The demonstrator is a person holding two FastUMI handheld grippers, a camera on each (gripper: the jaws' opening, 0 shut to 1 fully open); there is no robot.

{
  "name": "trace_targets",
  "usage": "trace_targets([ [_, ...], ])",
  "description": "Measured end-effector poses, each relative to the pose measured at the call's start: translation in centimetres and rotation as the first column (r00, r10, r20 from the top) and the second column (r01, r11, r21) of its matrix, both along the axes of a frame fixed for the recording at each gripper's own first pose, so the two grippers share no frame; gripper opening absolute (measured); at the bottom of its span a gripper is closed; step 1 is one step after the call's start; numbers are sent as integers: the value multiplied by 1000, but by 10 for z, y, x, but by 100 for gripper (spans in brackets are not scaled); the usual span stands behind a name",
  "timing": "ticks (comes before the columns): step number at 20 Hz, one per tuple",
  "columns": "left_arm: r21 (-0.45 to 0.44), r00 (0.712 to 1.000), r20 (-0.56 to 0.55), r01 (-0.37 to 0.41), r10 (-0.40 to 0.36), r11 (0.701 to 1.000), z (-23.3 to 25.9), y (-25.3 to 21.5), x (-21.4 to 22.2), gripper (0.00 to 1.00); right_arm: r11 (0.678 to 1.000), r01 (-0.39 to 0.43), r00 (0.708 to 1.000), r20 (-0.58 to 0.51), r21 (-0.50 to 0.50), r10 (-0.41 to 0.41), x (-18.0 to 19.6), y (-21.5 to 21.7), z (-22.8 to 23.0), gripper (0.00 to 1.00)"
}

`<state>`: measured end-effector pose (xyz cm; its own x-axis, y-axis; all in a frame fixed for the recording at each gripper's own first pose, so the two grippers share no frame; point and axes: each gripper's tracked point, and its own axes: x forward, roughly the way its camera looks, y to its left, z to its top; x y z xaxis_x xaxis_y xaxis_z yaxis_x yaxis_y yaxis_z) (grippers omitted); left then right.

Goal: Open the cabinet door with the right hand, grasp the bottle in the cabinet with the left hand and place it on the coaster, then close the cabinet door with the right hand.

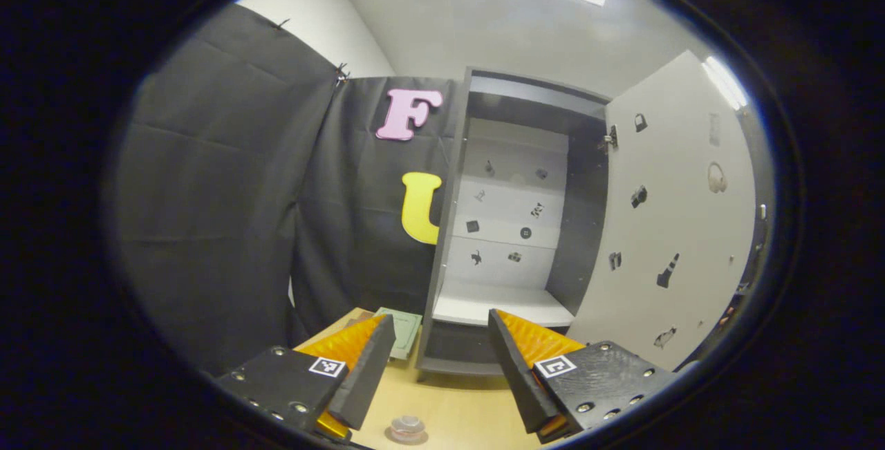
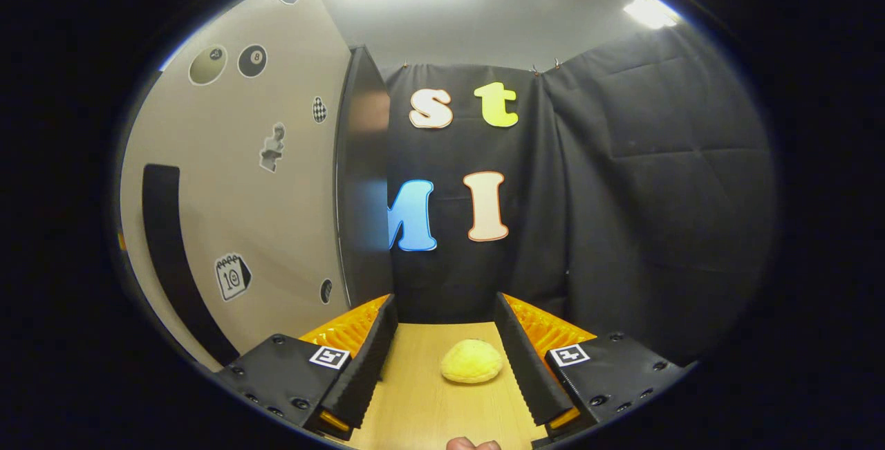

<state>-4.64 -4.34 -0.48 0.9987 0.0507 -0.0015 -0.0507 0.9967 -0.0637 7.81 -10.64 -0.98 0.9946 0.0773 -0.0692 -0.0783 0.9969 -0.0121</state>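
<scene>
A: Left gripper view, biggest first?
B: Cabinet (image 1: pixel 511 229) centre frame, its door (image 1: pixel 681 215) swung open at right with stickers on it; shelves look bare; wooden table (image 1: pixel 449 408) at bottom; green card (image 1: pixel 404 329) lying beside the cabinet's base.
A: Bottle?
B: Small bottle (image 1: pixel 407 426) at bottom centre, standing on a round coaster (image 1: pixel 408 436); left gripper (image 1: pixel 439 360) above it, fingers spread, holding nothing.
A: Right gripper view?
B: Door's outer face (image 2: pixel 263 194) fills the left side; right gripper (image 2: pixel 442 360) spread wide, holding nothing; yellow sponge-like lump (image 2: pixel 471 361) on the table between its fingers, lower centre.
</scene>
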Motion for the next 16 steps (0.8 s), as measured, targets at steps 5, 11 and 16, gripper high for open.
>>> trace_targets([
  [5,-29,994,-101,41,-44,999,-18,19,8,83,998,63,998,-15,-10,-63,-34,18,21,89],
  [11,-26,985,-113,131,-133,991,-30,30,5,82,995,78,996,-54,62,-75,-60,48,41,89],
  [16,-36,981,-95,168,-171,985,-37,48,0,84,989,107,994,-27,102,-105,-71,56,49,89],
])
